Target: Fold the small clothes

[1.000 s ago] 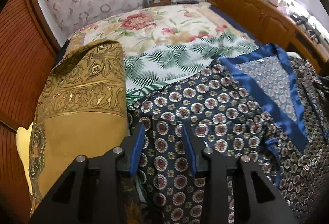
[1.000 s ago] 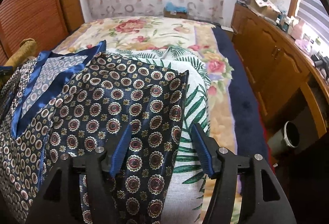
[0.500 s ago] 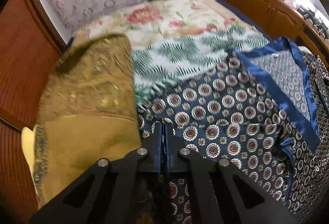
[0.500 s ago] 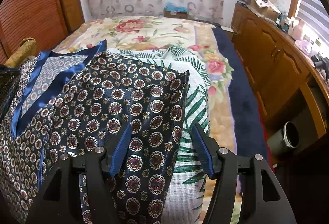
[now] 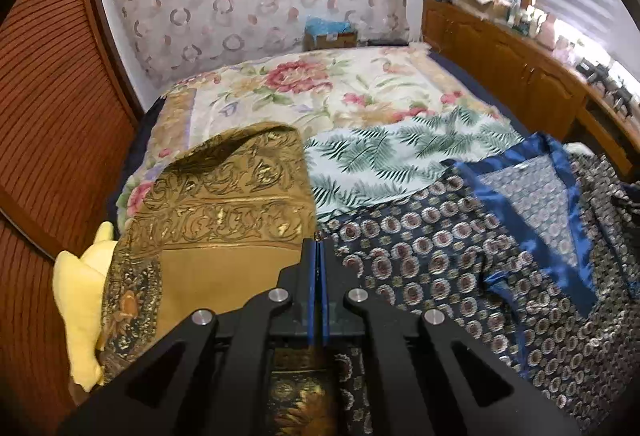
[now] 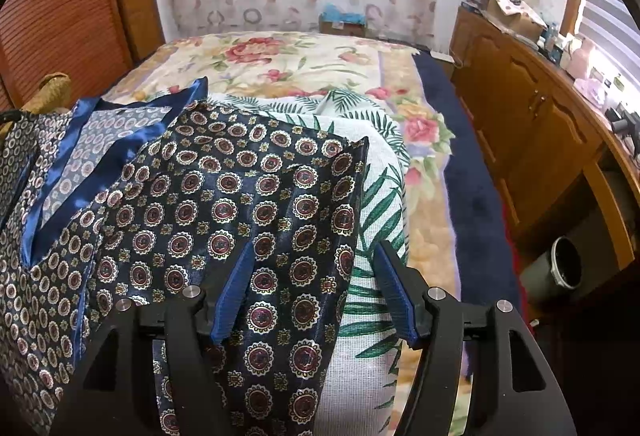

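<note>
Left gripper is clenched tight, pinching the corner of the navy medallion garment, right beside the gold brocade cloth. Right gripper hangs released, fingers straddling the garment's right edge. It's all spread over a palm-leaf towel near the bed's right side.

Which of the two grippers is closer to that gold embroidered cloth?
The left. The left gripper is shut right beside the gold embroidered cloth. The right gripper hangs open over the navy medallion-print garment, the gold cloth far off at its left.
</note>
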The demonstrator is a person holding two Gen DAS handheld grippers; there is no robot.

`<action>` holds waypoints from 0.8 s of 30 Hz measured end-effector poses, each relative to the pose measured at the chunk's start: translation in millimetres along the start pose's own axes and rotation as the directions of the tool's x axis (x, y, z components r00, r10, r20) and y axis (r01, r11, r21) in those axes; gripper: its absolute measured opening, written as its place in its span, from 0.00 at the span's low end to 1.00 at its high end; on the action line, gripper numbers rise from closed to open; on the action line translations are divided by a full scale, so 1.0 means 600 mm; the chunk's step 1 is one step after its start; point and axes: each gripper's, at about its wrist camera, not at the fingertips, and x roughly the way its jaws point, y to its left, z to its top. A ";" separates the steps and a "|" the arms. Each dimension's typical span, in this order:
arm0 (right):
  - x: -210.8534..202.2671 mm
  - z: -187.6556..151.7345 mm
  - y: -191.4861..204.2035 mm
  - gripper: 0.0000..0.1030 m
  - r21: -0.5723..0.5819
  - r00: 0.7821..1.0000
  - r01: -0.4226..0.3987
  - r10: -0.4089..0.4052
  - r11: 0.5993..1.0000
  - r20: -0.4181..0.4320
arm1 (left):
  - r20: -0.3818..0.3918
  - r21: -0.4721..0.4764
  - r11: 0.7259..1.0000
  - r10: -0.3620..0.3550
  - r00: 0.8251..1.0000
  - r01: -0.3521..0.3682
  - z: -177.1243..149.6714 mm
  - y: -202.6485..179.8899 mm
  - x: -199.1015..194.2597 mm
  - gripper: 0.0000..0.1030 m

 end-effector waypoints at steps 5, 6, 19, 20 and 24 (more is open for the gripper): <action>0.004 0.008 -0.005 0.62 -0.021 0.999 -0.027 0.027 0.999 -0.022 | 0.025 0.015 0.999 -0.038 0.999 0.038 -0.006 -0.022 -0.020 0.00; 0.008 0.015 -0.009 0.62 -0.030 0.999 -0.036 0.035 0.999 -0.037 | 0.030 0.017 0.999 -0.045 0.999 0.044 -0.007 -0.025 -0.023 0.00; 0.055 0.082 -0.029 0.27 -0.035 0.995 -0.055 0.052 0.998 -0.084 | 0.100 0.022 0.996 -0.092 0.991 0.090 -0.027 -0.055 -0.079 0.00; 0.052 0.083 -0.023 0.11 -0.045 0.995 -0.055 0.051 0.997 -0.080 | 0.110 0.022 0.995 -0.097 0.989 0.096 -0.031 -0.057 -0.088 0.00; 0.013 0.081 0.009 0.03 -0.073 0.999 -0.046 0.046 0.996 -0.002 | 0.149 0.027 0.993 -0.116 0.982 0.113 -0.048 -0.065 -0.126 0.00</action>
